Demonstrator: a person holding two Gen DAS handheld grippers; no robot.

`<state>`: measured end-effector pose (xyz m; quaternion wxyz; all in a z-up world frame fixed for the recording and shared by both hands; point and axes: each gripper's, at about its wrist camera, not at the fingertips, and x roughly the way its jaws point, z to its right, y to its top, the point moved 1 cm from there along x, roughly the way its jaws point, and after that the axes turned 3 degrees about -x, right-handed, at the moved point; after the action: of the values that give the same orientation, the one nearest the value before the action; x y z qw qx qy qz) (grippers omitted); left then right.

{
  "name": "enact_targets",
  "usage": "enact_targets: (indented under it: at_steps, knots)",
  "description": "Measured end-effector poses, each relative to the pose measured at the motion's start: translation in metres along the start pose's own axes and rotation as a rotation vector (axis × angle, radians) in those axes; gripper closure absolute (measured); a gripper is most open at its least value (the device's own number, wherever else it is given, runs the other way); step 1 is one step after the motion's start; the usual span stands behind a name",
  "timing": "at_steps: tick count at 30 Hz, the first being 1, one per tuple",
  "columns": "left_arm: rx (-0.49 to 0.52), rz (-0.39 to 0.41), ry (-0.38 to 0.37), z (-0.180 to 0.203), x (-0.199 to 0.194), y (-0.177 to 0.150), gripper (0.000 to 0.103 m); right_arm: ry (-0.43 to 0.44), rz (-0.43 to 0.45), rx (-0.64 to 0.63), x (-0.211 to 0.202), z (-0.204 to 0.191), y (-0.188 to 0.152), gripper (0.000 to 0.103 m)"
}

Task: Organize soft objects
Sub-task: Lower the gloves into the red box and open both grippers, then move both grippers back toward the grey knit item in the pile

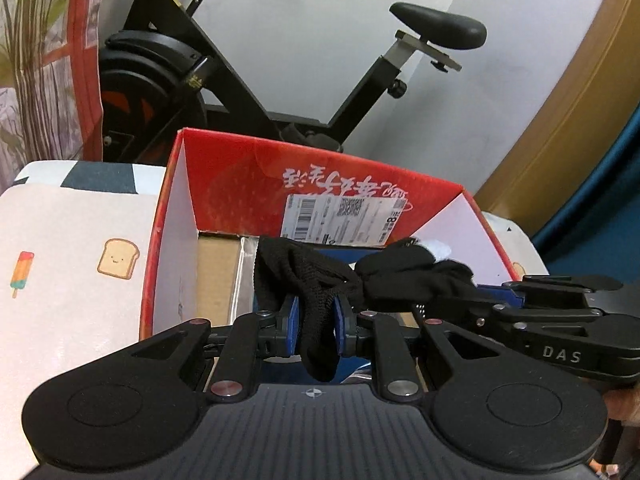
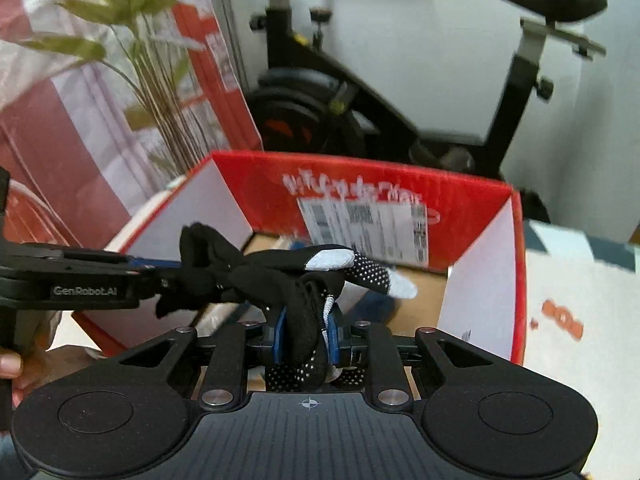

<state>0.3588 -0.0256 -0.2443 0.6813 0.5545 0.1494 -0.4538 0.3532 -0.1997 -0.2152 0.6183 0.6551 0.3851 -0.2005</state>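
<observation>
Exercise bike (image 1: 240, 80): black, saddle up, stands behind the red box against a pale wall.
Red box (image 1: 320, 172): open-topped carton, red outside, white inner side walls, shipping label on its far inner wall; the landmark for all below.
Patterned cloth (image 1: 72, 264): covers the surface left of the box, printed with a toast slice and an ice lolly.
Plant (image 2: 132, 40): thin green leaves, beyond the box's left corner in the right wrist view.
Left gripper (image 1: 316, 328): just above the near edge of the box; jaws pressed onto one end of the black glove, knit cuff bunched between the blue pads.
Right gripper (image 2: 306, 338): same near edge, beside the left one; jaws pinching the glove's other end, the dotted palm fabric.
Black glove (image 2: 280, 276): strung between both grippers, hanging over the box's open interior; grey fingertip patches point toward the label.
Hand (image 2: 16, 364): partly seen at the frame edge, near side of the box.
</observation>
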Motion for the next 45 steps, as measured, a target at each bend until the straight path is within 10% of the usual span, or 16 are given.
enact_targets:
  at_steps: [8,19,24,45]
  knots:
    - [0.034,0.051,0.038,0.003,-0.006,0.003,0.056,-0.031,0.032,0.056,-0.009,0.004,0.000,0.071]
    - [0.127,0.202,0.080,0.024,-0.063,-0.011,0.009,-0.046,0.293,0.048,-0.073,-0.003,-0.031,0.024]
    - [0.146,0.271,0.098,0.030,-0.095,-0.037,0.001,-0.051,0.396,0.047,-0.101,-0.006,-0.056,0.000]
    - [0.005,0.224,0.311,0.012,-0.118,-0.135,0.000,-0.070,0.399,0.073,-0.125,-0.015,-0.147,0.001]
